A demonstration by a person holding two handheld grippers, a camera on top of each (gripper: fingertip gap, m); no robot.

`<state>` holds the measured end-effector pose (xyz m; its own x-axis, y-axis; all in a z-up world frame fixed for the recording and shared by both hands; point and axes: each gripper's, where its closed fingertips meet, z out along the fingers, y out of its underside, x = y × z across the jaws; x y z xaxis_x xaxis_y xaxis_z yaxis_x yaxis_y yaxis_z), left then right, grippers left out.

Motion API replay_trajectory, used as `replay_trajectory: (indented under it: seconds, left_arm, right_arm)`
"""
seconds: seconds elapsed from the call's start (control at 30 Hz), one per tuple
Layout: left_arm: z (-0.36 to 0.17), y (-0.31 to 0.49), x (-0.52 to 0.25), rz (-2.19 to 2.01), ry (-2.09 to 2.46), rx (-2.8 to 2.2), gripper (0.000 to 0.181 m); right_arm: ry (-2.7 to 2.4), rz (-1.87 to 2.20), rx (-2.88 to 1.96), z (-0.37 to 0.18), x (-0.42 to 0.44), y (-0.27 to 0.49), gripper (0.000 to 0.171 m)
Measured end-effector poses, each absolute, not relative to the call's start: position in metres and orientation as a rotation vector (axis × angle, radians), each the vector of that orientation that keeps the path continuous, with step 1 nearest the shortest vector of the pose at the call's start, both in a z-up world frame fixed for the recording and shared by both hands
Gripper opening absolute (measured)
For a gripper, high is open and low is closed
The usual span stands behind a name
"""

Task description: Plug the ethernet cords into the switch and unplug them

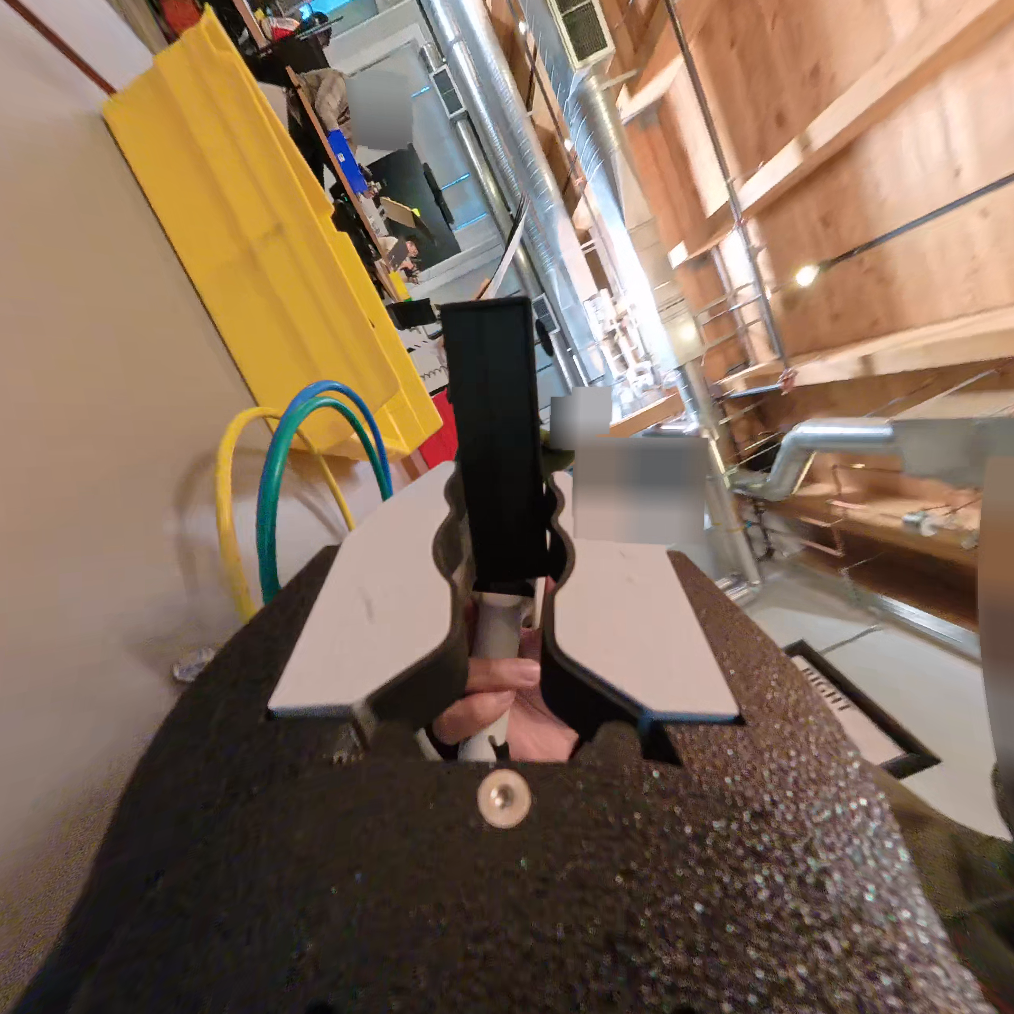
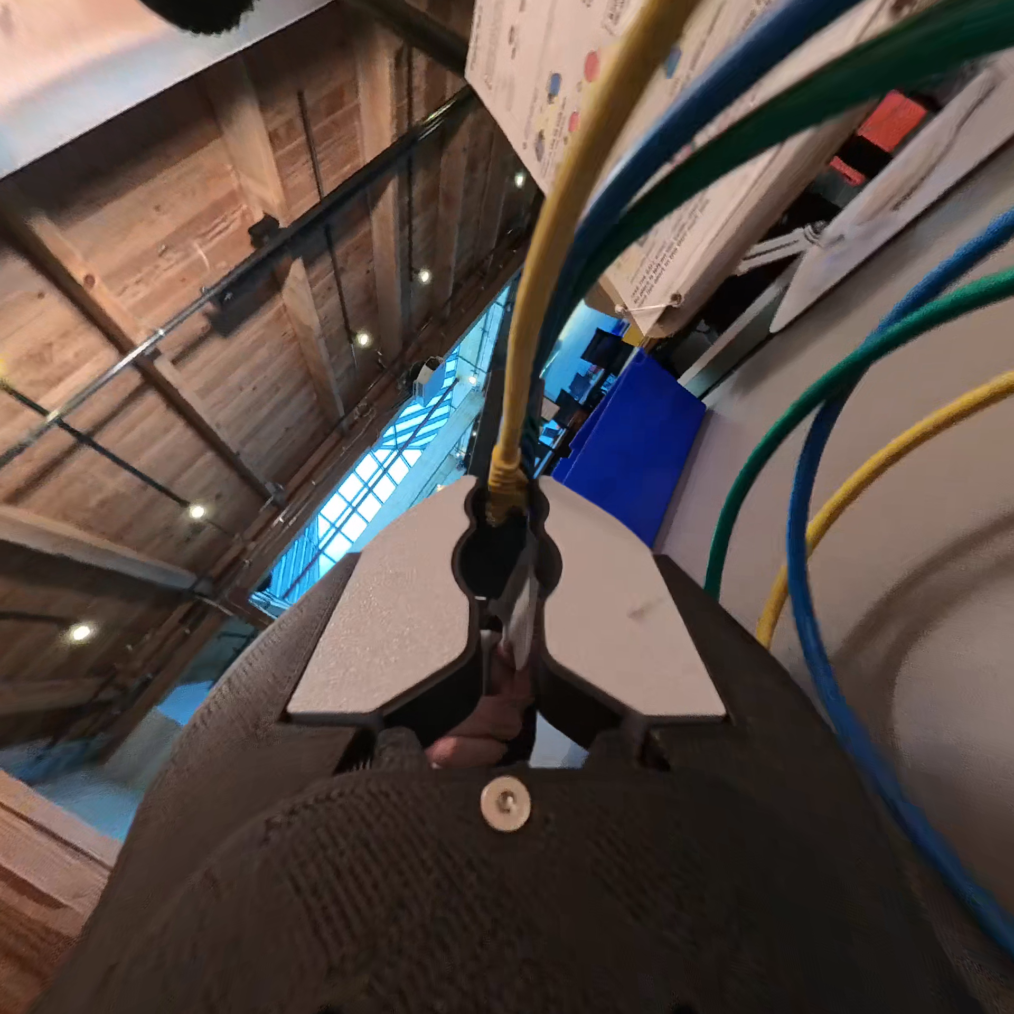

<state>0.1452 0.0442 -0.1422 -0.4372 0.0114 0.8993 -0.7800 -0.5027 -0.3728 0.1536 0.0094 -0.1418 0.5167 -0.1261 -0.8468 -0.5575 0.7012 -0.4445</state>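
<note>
In the left wrist view my left gripper (image 1: pixel 502 485) is shut on the black box-shaped switch (image 1: pixel 490 406), which stands up out of the fingers. Yellow (image 1: pixel 224 510), green (image 1: pixel 268 494) and blue (image 1: pixel 351 390) ethernet cords loop over the beige table (image 1: pixel 82 384) just left of it. In the right wrist view my right gripper (image 2: pixel 507 496) is shut on the yellow cord's plug boot (image 2: pixel 503 476) at the fingertips. The yellow cord (image 2: pixel 540 263) runs away from it. Something dark sits deeper between the fingers; I cannot tell what. Blue (image 2: pixel 812 548) and green (image 2: pixel 768 455) cords curve at the right.
A yellow bin (image 1: pixel 247 236) lies on the table behind the cords, with a red object (image 1: pixel 441 433) beside it. A small clear scrap (image 1: pixel 192 658) lies on the table. A blue bin (image 2: pixel 625 455) and a printed board (image 2: pixel 548 82) stand beyond the right gripper. Both views are strongly tilted.
</note>
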Motion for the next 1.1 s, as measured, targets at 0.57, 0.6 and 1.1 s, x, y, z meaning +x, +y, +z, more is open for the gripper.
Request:
replay_trajectory:
  seconds: [0.57, 0.6, 1.1]
  left_arm:
    - [-0.160, 0.059, 0.146, 2.032, -0.874, 1.400, 0.026]
    - [-0.161, 0.058, 0.146, 2.033, -0.875, 1.403, 0.026]
    - [-0.160, 0.059, 0.147, 2.106, -0.895, 1.426, 0.026]
  right_arm:
    - [1.099, 0.323, -0.662, -0.163, 0.141, 0.019, 0.007]
    - [1.103, 0.322, -0.655, -0.164, 0.141, 0.019, 0.007]
    - [1.122, 0.326, -0.688, -0.169, 0.145, 0.017, 0.025]
